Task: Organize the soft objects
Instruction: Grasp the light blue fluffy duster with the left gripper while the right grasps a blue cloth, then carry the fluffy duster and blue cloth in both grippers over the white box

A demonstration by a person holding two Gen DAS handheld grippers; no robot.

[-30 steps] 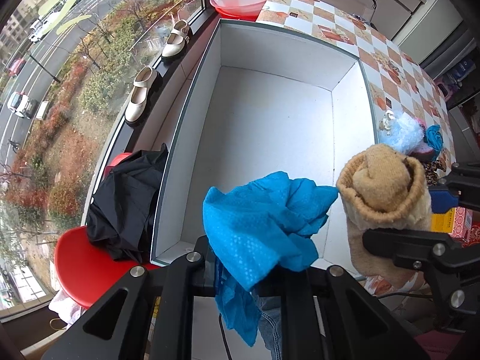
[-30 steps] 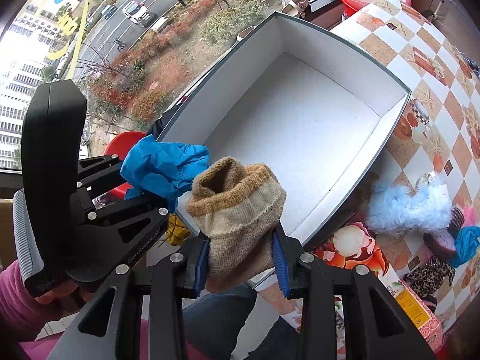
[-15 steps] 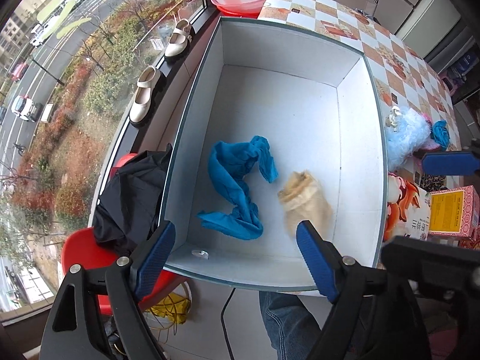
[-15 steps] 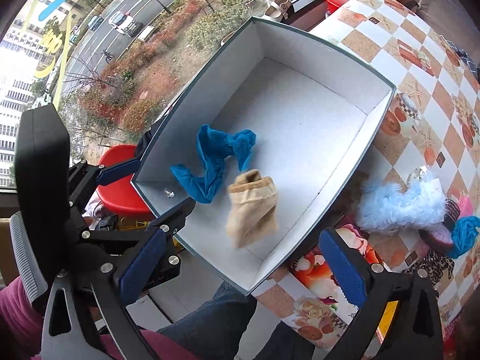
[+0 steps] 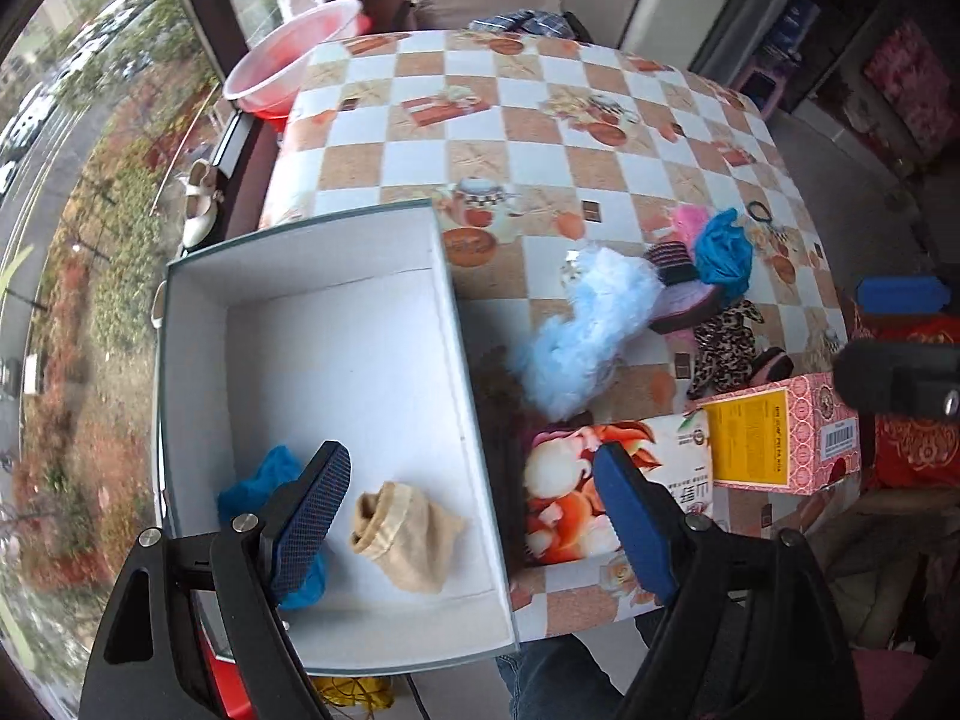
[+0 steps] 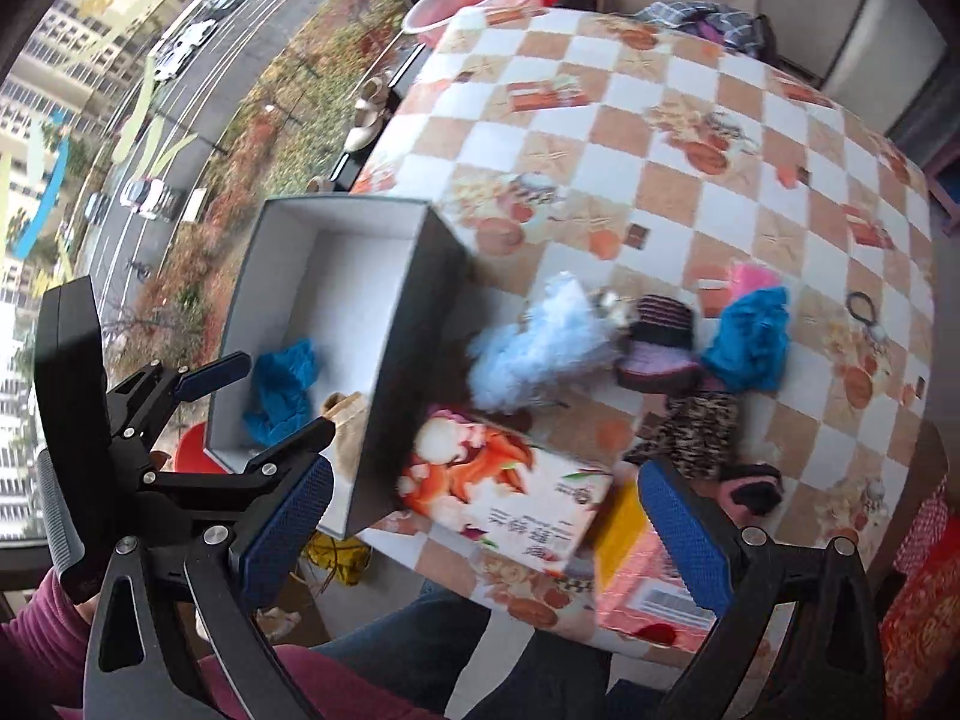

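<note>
Left wrist view. Left gripper (image 5: 474,510) released, blue pads spread wide, nothing between them, poised over the near right corner of the open white cardboard box with dark green rim (image 5: 456,324). Inside the box, at its near end: crumpled blue fabric glove (image 5: 264,480), partly hidden behind the left pad, and just right of it the tan knitted sock (image 5: 408,534), mouth open, lying flat. A second ago held aloft above the box, each clamped in its own gripper; half a second ago already dropped inside. Right of the box, on the checkered orange-and-white tablecloth (image 5: 540,120): fluffy pale blue plush item (image 5: 588,330), second blue fabric piece (image 5: 723,258), leopard-print cloth (image 5: 723,342), striped dark and purple sock (image 5: 678,294). Printed carton with fruit picture (image 5: 612,492) touching the box's right wall.

Right wrist view. Right gripper (image 6: 480,534) likewise let go, pads far apart and empty, aimed at the carton just right of the box. Glove and sock visible in the box's near end, sock half hidden by the wall. Plush, striped sock, blue piece and leopard cloth in a loose cluster well right of the box.

Judgement: two items stowed, both grippers free and swung toward the cluster; several soft things still outside, pale blue plush nearest the box.
</note>
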